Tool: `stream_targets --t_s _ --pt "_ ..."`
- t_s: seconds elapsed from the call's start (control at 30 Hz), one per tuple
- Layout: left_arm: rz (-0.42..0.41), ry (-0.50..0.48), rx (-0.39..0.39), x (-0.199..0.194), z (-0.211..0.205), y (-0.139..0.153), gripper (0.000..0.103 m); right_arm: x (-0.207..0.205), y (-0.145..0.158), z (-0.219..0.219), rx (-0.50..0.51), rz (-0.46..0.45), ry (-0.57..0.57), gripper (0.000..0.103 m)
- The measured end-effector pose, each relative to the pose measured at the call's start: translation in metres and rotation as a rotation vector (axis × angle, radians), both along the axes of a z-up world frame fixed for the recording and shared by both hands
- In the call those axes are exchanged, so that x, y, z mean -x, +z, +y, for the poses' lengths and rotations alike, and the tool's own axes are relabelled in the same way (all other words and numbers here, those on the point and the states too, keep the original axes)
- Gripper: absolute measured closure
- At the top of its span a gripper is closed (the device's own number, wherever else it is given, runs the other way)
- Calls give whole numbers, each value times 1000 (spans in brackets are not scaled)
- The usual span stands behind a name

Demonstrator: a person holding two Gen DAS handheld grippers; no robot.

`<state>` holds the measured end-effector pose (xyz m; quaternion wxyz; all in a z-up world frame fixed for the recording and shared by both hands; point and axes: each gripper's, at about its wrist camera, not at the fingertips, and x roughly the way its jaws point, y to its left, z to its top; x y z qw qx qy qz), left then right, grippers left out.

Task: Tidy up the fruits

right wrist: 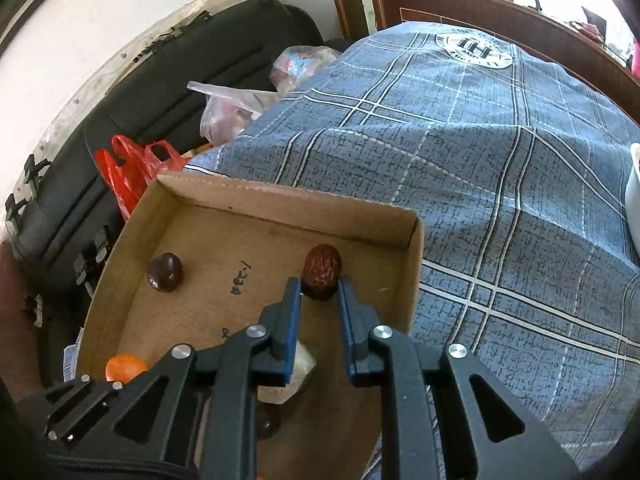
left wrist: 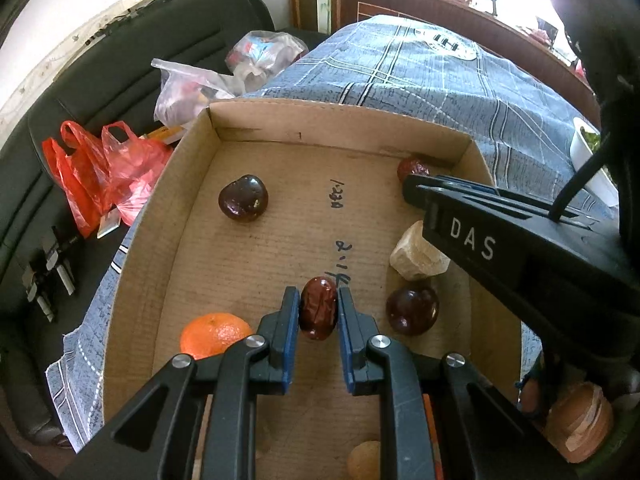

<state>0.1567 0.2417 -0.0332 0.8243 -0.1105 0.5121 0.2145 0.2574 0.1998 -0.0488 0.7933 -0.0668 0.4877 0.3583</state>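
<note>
Cardboard tray (left wrist: 192, 184) on checked cloth: left gripper (left wrist: 319, 300) clamps date (left wrist: 318, 308) lengthwise; right gripper (right wrist: 320, 292), part-open, straddles far date (right wrist: 322, 271).

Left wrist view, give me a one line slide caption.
Left gripper closes on a red date inside the cardboard tray, beside an orange.

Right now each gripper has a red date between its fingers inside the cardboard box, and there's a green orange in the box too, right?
Nearly. The left gripper and the right gripper each have a red date between their fingers in the cardboard box. But the orange is orange, not green, as the left wrist view shows.
</note>
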Motion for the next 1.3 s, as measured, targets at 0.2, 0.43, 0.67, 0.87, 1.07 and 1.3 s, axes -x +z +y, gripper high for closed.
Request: stream_targets --t_s 0.2,0.43,0.67,0.87,1.07,1.3 --pt "15 11 12 4 1 4 81 3 6 -5 -13 -6 7 75" --pt "-34 -4 -35 23 -12 25 57 18 17 -12 -24 -28 61 64" --pt "-84 -11 -50 52 -21 37 43 44 28 -27 -44 -53 150 53" --pt "-128 11 -58 85 -31 42 36 80 39 -46 -66 -110 261 37" --pt "-157 1 -116 116 -47 48 27 109 42 -69 -97 -124 362 31" --pt "-179 4 -171 145 -62 56 24 143 47 -97 -116 -148 462 25"
